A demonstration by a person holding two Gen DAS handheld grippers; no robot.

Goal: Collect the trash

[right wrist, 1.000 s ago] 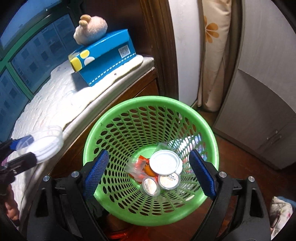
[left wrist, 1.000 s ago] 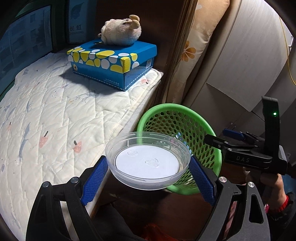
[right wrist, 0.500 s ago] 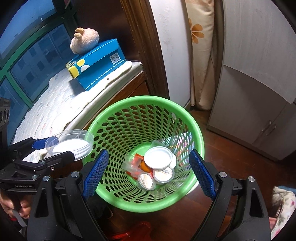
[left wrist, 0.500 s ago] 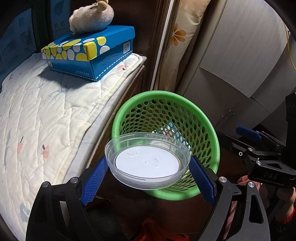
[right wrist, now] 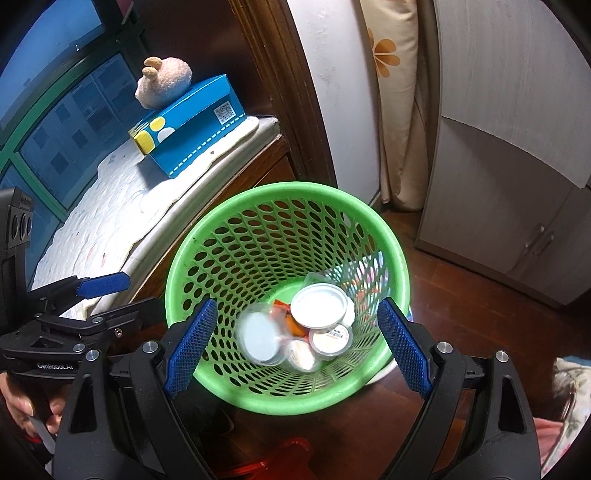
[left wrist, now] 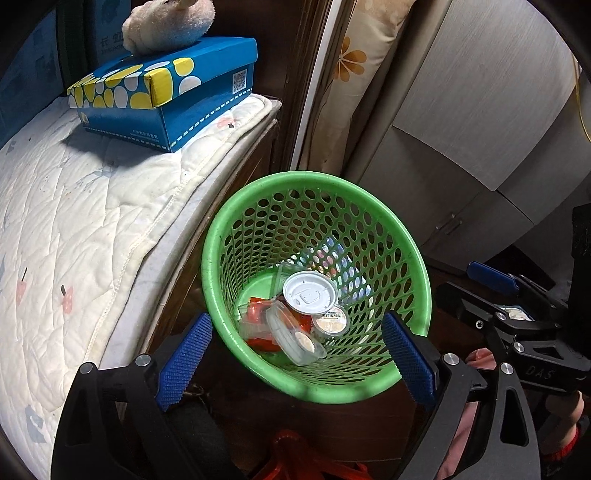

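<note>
- Clear plastic lidded tub [left wrist: 291, 338] lies tilted in the green mesh basket [left wrist: 258, 192], at 7 o'clock from the white lid [left wrist: 309, 293]
- Likely light, slick, crushable; best pinched across its rim
- Left gripper [left wrist: 295, 356] and right gripper [right wrist: 297, 341] both gape empty

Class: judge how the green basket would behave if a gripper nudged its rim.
The green basket probably slides or tips easily: perforated plastic looks light, it holds only a few small lids, and it already appears tilted. The thin rim may flex.

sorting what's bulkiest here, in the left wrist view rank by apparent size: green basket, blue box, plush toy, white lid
1. green basket
2. blue box, unsure against the basket, since it sits farther away
3. plush toy, partly cropped
4. white lid
</note>
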